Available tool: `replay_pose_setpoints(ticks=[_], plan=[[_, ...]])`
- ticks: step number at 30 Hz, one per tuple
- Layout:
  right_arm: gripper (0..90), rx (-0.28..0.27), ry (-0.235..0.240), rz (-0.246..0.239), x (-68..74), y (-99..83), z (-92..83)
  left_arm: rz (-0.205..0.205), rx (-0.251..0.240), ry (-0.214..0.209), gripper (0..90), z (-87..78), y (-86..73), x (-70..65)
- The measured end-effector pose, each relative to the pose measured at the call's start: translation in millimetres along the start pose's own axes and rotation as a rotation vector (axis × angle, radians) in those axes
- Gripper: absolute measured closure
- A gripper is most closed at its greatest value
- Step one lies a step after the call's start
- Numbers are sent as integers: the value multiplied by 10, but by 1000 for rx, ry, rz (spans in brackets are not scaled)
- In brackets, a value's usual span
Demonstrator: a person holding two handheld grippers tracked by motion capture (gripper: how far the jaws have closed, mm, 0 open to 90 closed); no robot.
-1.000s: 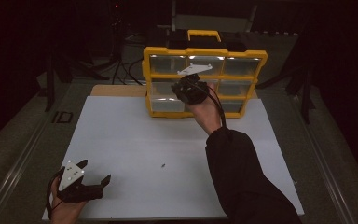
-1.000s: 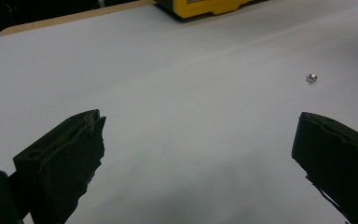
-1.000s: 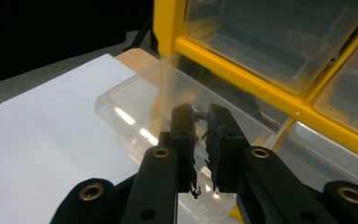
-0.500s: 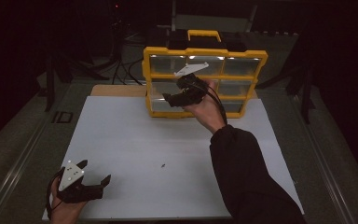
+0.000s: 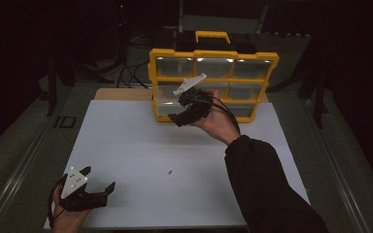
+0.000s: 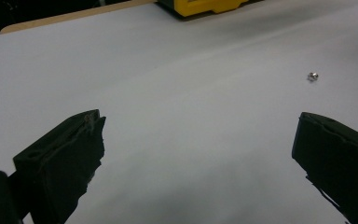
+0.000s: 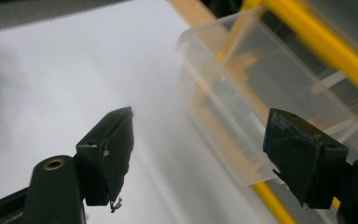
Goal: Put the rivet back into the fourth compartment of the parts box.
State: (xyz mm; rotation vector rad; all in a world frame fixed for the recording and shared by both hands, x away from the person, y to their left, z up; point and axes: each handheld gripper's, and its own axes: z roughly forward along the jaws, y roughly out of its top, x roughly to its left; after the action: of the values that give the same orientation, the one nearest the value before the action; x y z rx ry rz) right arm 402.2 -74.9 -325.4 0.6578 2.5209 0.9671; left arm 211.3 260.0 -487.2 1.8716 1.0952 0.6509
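A yellow organiser (image 5: 213, 56) with clear drawers stands upright at the back of the white table (image 5: 126, 141). One clear drawer (image 7: 228, 98) at its lower left is pulled partly out. My right gripper (image 5: 187, 112) is open just in front of that drawer, jaws apart with nothing between them (image 7: 196, 154). A tiny metal part (image 5: 169, 172) lies alone on the table's middle, and the same part (image 6: 313, 76) lies ahead of the left jaws. My left gripper (image 5: 97, 187) rests open at the near left corner, jaws wide and empty (image 6: 196, 154).
A wooden board edge (image 5: 121, 93) sticks out from under the white sheet at the back left. Dark floor, cables and stands (image 5: 126, 73) surround the table. The person's dark sleeve (image 5: 267, 189) crosses the right half.
The right gripper has drawn back from the organiser toward the left and down. The lower left drawer now stands pulled out. The left gripper has stayed put.
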Motion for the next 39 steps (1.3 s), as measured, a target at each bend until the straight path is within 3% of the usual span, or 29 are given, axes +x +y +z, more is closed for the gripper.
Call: replay_pose_setpoints(ticks=[7, 8, 12, 27, 39], plan=[[241, 90, 43, -61, 105, -53, 83, -1, 1, -1, 28, -5, -1, -2], [241, 127, 57, -77, 142, -79, 120, -1, 1, -1, 28, -6, -1, -1], [240, 186, 68, -105, 201, -122, 173, -3, -1, 0, 28, -3, -2, -4], [210, 339, 128, -101, 237, -359, 334, 1, 4, 1, 28, -5, -6, -6], [204, 399, 167, -113, 361, -542, 572, 3, 6, 0, 28, -4, -7, -8]])
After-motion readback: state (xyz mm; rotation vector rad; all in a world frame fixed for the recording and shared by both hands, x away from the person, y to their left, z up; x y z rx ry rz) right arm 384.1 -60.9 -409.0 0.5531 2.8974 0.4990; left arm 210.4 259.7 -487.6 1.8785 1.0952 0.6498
